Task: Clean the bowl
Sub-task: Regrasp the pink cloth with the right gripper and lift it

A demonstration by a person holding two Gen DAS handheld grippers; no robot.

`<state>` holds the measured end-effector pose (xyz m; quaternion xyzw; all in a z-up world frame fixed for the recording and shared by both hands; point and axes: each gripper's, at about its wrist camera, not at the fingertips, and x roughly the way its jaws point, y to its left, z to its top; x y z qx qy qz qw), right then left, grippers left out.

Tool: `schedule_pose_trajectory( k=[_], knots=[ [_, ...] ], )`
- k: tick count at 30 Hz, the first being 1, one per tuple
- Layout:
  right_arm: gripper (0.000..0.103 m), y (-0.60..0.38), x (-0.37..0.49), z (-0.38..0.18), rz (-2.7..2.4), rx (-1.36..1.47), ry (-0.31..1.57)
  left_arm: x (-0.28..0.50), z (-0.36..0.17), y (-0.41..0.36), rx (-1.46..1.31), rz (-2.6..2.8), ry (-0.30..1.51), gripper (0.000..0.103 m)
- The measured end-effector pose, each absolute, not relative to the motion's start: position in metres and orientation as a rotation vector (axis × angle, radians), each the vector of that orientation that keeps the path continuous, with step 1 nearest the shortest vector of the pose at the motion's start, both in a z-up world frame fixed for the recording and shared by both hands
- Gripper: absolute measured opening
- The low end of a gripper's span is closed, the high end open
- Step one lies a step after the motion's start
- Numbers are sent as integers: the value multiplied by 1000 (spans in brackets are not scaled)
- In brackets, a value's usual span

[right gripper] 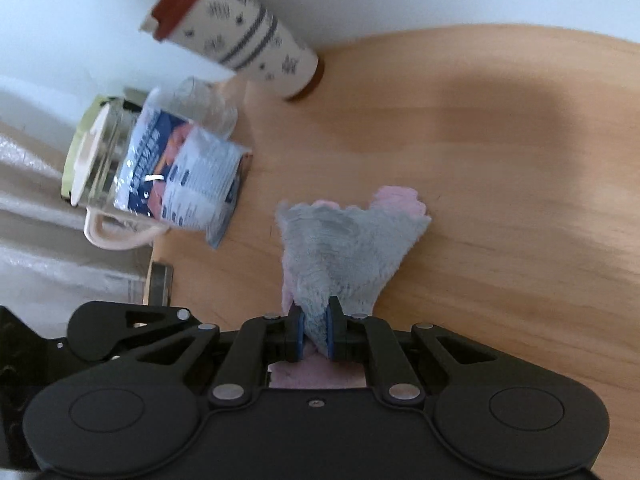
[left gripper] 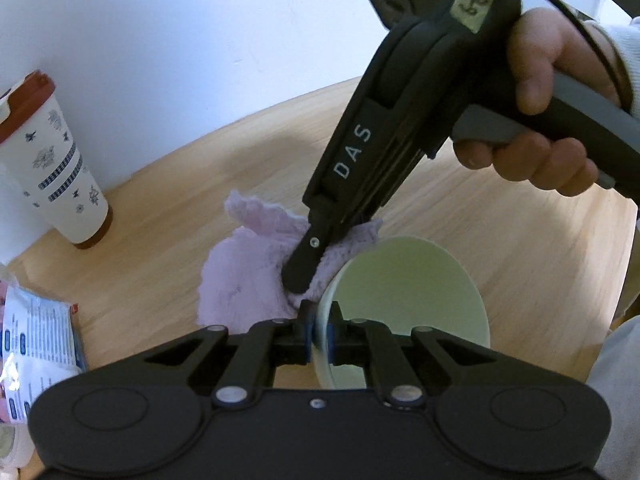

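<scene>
Left of frame, white patterned tumbler with brown lid (left gripper: pixel 60 168) on pale wooden table (left gripper: pixel 160 248). Centre: right gripper (left gripper: pixel 298 286) clamped on fluffy lilac cloth (left gripper: pixel 244 280). Lower centre-right: left gripper (left gripper: pixel 320 336) pinching rim of tilted pale green bowl (left gripper: pixel 408 300), cloth touching bowl's left edge.

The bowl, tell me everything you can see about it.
The bowl is pale green, round and smooth, with a plain, empty-looking inside. It is tipped up on edge over the wooden table. The left tool is shut on its near rim. A fluffy lilac cloth, held by the right tool, touches its outer left side.
</scene>
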<state>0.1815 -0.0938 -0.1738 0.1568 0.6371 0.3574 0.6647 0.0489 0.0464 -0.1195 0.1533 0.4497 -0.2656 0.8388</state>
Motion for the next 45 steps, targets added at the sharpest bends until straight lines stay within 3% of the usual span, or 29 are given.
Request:
schedule_pose_trajectory(
  k=[13, 28, 40, 45],
  knots=[
    [12, -143, 155, -212, 638, 421, 1573, 47, -121, 64, 198, -471, 999, 7],
    [12, -92, 178, -203, 718, 477, 1517, 39, -119, 62, 181, -457, 967, 7],
    [12, -156, 160, -212, 626, 583, 1577, 44, -129, 82, 108, -393, 1017, 6],
    [16, -158, 148, -198, 620, 389, 1517, 50, -135, 92, 77, -369, 1058, 6]
  ],
)
